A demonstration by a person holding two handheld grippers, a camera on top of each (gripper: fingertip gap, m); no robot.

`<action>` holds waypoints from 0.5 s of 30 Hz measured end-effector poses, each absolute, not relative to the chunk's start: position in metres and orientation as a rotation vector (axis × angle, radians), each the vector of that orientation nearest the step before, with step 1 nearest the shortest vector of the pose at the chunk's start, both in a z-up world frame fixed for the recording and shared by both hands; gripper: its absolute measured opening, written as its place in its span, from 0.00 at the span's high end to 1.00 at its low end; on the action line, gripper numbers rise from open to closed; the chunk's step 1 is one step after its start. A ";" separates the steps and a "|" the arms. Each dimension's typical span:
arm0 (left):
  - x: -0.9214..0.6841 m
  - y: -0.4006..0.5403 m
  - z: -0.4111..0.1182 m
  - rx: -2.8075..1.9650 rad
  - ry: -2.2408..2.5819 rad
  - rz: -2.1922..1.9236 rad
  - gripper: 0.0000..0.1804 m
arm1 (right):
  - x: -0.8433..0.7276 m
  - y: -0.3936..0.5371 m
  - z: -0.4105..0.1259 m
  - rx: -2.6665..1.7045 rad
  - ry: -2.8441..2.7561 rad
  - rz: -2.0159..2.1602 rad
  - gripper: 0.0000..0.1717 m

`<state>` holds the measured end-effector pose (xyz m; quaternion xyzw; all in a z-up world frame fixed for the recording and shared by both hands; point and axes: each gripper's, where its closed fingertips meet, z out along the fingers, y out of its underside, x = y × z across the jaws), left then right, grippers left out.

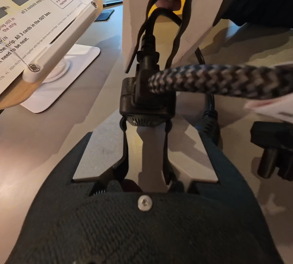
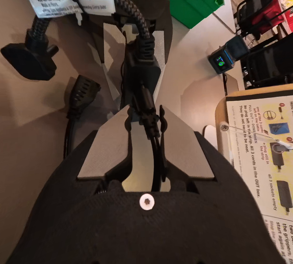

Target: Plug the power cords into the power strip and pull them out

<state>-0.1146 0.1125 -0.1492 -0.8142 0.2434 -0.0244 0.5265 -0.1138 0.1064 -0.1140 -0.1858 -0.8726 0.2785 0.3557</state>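
Between both grippers, black power strip (image 1: 145,98), braided cord (image 1: 214,80)

Braided cord (image 1: 222,80) blurred, cut off at right edge; instruction sheet (image 1: 31,18) cropped at left.

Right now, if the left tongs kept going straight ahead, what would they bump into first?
The left tongs already clamp the black power strip. Straight beyond it the right tongs come the other way, around a black plug; probably those, though depth is unclear.
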 end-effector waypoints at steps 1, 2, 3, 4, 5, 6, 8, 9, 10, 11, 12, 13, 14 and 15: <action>-0.115 0.113 -0.149 -1.946 0.579 -0.055 0.75 | -0.114 0.108 -0.118 -0.488 -2.267 0.703 0.80; -0.115 0.114 -0.148 -1.945 0.573 -0.052 0.75 | -0.115 0.109 -0.121 -0.497 -2.276 0.688 0.79; -0.115 0.114 -0.148 -1.944 0.565 -0.047 0.75 | -0.116 0.110 -0.124 -0.503 -2.278 0.670 0.79; -0.116 0.115 -0.147 -1.942 0.558 -0.040 0.75 | -0.118 0.111 -0.126 -0.505 -2.274 0.648 0.80; -0.116 0.115 -0.147 -1.941 0.558 -0.028 0.75 | -0.120 0.112 -0.126 -0.505 -2.259 0.624 0.83; -0.116 0.116 -0.147 -1.940 0.559 -0.005 0.75 | -0.120 0.113 -0.126 -0.494 -2.250 0.605 0.84; -0.114 0.117 -0.145 -1.924 0.574 0.026 0.73 | -0.120 0.110 -0.127 -0.475 -2.256 0.589 0.84; -0.113 0.117 -0.145 -1.920 0.586 0.047 0.71 | -0.120 0.110 -0.128 -0.468 -2.258 0.581 0.84; -0.114 0.117 -0.146 -1.919 0.603 0.087 0.72 | -0.120 0.110 -0.129 -0.464 -2.258 0.575 0.84; -0.115 0.116 -0.147 -1.919 0.633 0.121 0.73 | -0.120 0.109 -0.129 -0.462 -2.261 0.578 0.84; -0.116 0.116 -0.147 -1.920 0.655 0.153 0.74 | -0.120 0.109 -0.129 -0.465 -2.266 0.577 0.84; -0.118 0.115 -0.147 -1.919 0.665 0.185 0.74 | -0.120 0.109 -0.129 -0.472 -2.272 0.569 0.84; -0.120 0.116 -0.148 -1.918 0.674 0.221 0.74 | -0.120 0.110 -0.131 -0.472 -2.279 0.551 0.85; -0.123 0.116 -0.148 -1.919 0.682 0.265 0.74 | -0.122 0.111 -0.132 -0.459 -2.279 0.522 0.85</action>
